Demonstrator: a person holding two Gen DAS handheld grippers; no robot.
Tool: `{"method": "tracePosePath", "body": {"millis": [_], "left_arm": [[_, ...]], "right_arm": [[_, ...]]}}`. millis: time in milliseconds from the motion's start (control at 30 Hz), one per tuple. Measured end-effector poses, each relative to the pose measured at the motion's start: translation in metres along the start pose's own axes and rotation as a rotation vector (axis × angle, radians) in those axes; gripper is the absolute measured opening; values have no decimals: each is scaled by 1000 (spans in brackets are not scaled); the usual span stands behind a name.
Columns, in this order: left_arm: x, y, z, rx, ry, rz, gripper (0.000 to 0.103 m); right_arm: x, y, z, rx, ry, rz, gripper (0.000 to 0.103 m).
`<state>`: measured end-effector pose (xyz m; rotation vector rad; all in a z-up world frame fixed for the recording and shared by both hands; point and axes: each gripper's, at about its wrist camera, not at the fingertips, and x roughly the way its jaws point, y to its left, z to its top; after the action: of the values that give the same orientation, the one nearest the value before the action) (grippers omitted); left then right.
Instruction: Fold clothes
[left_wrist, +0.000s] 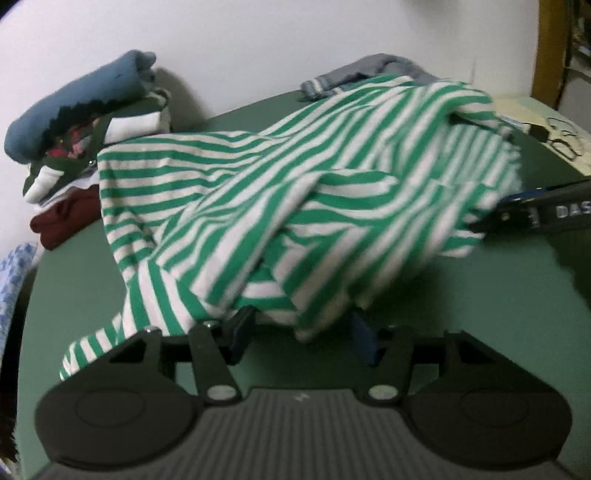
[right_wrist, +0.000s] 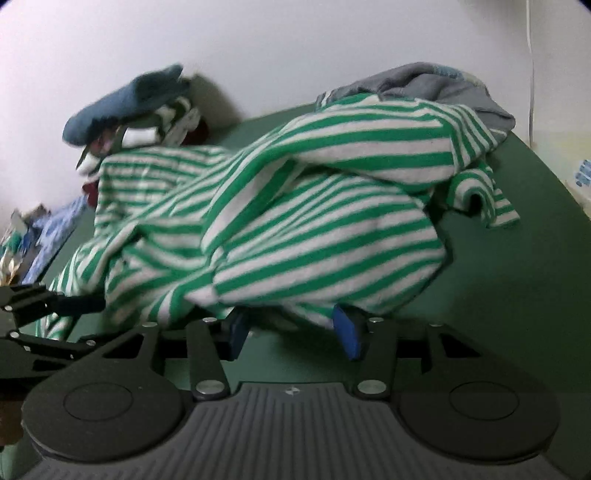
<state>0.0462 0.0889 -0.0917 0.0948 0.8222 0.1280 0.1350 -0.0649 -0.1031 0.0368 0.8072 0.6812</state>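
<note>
A green-and-white striped garment (left_wrist: 288, 192) lies crumpled on the green table (left_wrist: 480, 295); it also shows in the right wrist view (right_wrist: 295, 221). My left gripper (left_wrist: 301, 332) is open, its blue pads apart, with the garment's near edge draped over and between the fingers. My right gripper (right_wrist: 293, 330) is open too, and cloth hangs over its blue pads (right_wrist: 345, 328). The right gripper's arm shows at the right in the left wrist view (left_wrist: 546, 214); the left gripper shows at the far left in the right wrist view (right_wrist: 44, 317).
A pile of folded clothes (left_wrist: 88, 122) with a blue one on top stands at the back left against the white wall. A grey garment (right_wrist: 436, 88) lies at the back right. Glasses and papers (left_wrist: 561, 140) lie on a surface to the right. Blue patterned fabric (right_wrist: 55, 236) lies at the left.
</note>
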Motion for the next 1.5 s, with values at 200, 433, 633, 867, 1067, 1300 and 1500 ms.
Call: {"method": "tracePosePath", "body": {"millis": [200,433,633,867,1067,1300,1500], "left_arm": [[13,7,18,-79,5,-60,10],[-37,20,33,-181,-98,-78,7],[-125,38,42,-214,-253,-94,7],[-191,58,26,-239,-298,-35,8],[-170,62,-15,-300,-159,-22,9],[-177,56,-23,-313,-172,-16,9],[-184,51,-12,-280,-185,27,9]], "right_arm": [[-24,-3,16,20,-42,75,12],[-64,-8,36,49,-88,179,8],[-104,-12,52,80,-134,274,8],[-192,-7,58,107,-226,436,1],[-203,2,31,63,-157,390,22],[-120,33,-37,-1,127,220,64],[-55,32,-50,160,148,172,27]]}}
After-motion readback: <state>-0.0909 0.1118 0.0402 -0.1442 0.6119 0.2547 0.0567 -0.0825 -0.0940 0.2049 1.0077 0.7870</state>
